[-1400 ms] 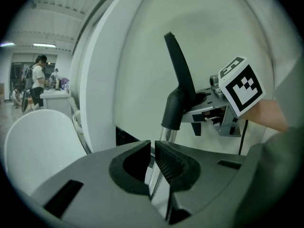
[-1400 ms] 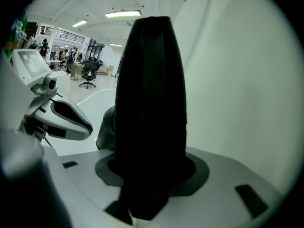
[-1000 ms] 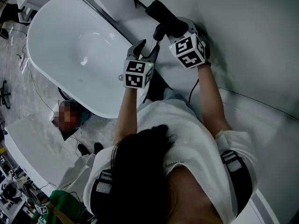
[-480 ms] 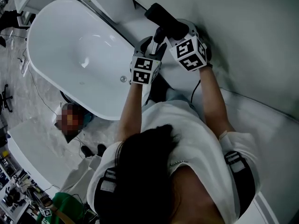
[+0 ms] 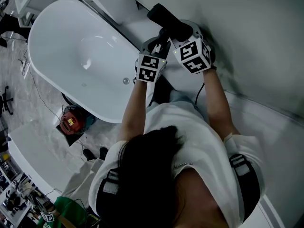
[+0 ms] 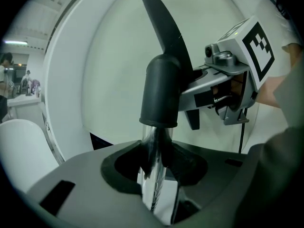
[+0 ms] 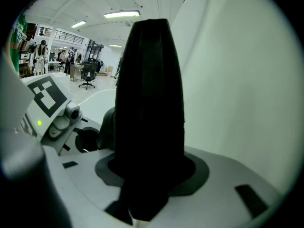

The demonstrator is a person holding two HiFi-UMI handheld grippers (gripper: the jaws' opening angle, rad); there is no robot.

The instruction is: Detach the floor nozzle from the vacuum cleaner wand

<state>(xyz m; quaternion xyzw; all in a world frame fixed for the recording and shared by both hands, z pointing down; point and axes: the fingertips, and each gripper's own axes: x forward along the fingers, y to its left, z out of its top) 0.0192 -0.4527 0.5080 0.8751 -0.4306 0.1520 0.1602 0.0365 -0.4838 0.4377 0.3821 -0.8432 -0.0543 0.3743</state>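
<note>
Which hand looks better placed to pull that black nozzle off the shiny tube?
Right, probably: the right gripper clamps the black nozzle, while the left gripper has just been closing its jaws on the wand below it, suited to steadying.

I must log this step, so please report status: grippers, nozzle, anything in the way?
Left gripper jaws just closing, wand between them, pads on it. Right gripper shut on nozzle. Nozzle not yet off wand. Bathtub at left, not in the way.

Chrome wand [image 6: 154, 175] under black nozzle [image 6: 161, 91]
</note>
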